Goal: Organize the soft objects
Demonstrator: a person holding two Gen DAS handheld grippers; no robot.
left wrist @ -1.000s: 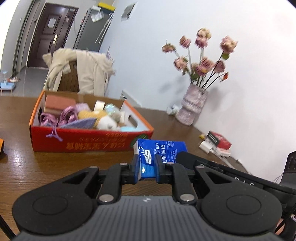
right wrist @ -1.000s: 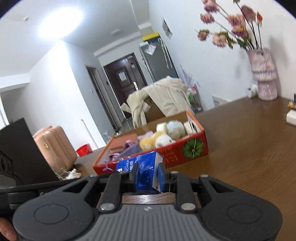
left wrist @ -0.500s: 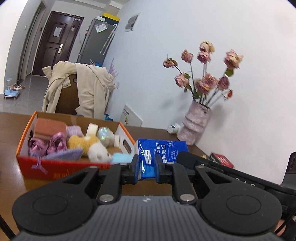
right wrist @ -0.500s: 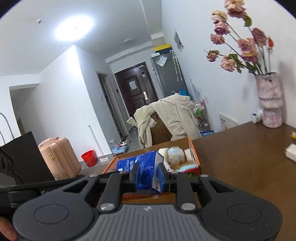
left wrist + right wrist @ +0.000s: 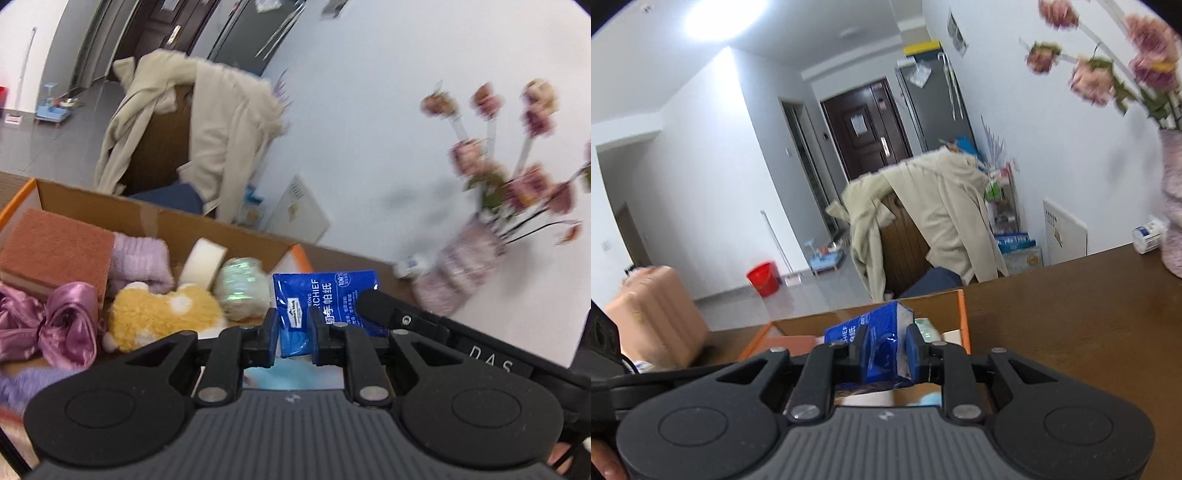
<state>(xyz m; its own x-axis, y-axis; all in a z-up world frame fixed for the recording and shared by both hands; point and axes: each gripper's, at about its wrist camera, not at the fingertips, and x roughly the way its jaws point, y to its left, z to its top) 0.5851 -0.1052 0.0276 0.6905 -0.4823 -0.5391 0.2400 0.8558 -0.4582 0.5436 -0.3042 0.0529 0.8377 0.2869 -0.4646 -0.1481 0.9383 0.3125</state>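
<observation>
A blue plastic pack of paper handkerchiefs (image 5: 325,299) sits low at the centre of both wrist views, pinched at one end by the left gripper (image 5: 293,338) and at the other by the right gripper (image 5: 888,356), each with its jaws pressed onto the wrapper. Behind and below it lies an open orange-rimmed cardboard box (image 5: 110,208); in the lower left of the left view it holds a yellow plush toy (image 5: 159,314), a purple satin ribbon (image 5: 62,317), a terracotta sponge block (image 5: 51,247) and a lilac towel (image 5: 140,258). The box rests on a dark wooden table (image 5: 1071,314), with a pink vase of dried roses (image 5: 465,258) at right.
</observation>
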